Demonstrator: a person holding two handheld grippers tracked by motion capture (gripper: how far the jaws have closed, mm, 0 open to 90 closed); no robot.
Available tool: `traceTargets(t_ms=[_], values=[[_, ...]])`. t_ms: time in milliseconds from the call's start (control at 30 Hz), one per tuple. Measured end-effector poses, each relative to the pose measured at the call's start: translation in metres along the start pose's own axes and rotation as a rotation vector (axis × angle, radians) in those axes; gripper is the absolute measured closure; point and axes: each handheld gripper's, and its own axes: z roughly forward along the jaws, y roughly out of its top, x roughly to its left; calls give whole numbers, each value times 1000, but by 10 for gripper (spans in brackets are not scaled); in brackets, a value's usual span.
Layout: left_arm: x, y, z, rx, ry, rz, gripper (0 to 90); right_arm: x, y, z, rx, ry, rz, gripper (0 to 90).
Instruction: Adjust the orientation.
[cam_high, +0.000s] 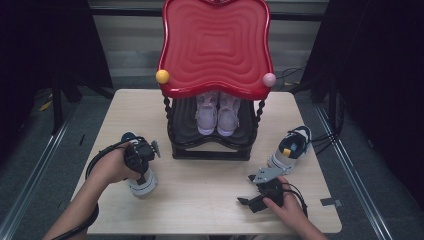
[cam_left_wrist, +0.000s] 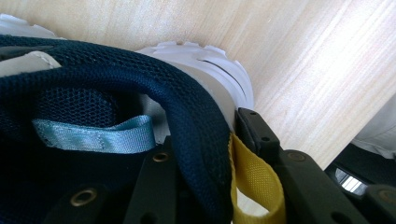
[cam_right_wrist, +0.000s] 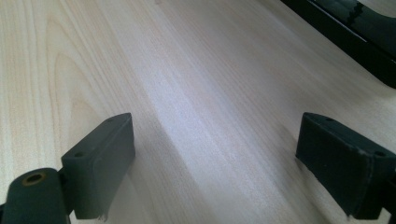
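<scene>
Pale wood grain covers the table (cam_high: 200, 200), which stands on a grey floor with dark curtains on both sides. At the far middle of the table stands a black shoe rack (cam_high: 212, 142) with twisted posts and a wavy red top tray (cam_high: 215, 45); a yellow ball (cam_high: 162, 76) and a pink ball (cam_high: 269, 79) sit at the tray's front corners. On the rack's lower shelf a pair of light pink shoes (cam_high: 218, 114) stands side by side, toes toward the person. At the near left, the left gripper (cam_high: 141, 159) is closed on the heel of a sneaker (cam_high: 142, 182) with a dark blue collar and a white sole, which rests on the table just left of the rack. In the left gripper view one jaw sits inside the shoe and the other outside it, pinching the blue mesh collar (cam_left_wrist: 196, 121) beside a yellow heel loop (cam_left_wrist: 254, 179) and a light blue loop (cam_left_wrist: 98, 137). A matching sneaker (cam_high: 291, 148) lies at the right, near the rack. The right gripper (cam_high: 252, 201) rests low at the near right, well apart from that shoe, its jaws spread wide with bare table between them.
</scene>
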Motion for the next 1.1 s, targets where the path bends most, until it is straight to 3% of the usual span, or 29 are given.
traceTargets(t_ms=[400, 433, 600, 733, 800, 1100], values=[[-3, 0, -13, 18, 7, 22, 698, 0, 0, 0, -2, -3, -5, 109], [-4, -1, -13, 6, 3, 4, 698, 0, 0, 0, -2, -1, -3, 109], [-3, -2, -21, 26, 8, 27, 698, 0, 0, 0, 0, -3, -1, 108], [-6, -1, -27, 18, -14, 28, 698, 0, 0, 0, 0, -1, -1, 108], [-6, 0, -32, 18, -10, 47, 698, 0, 0, 0, 0, -1, 0, 108], [-11, 5, -61, 5, 22, 65, 698, 0, 0, 0, 1, -1, 0, 108]])
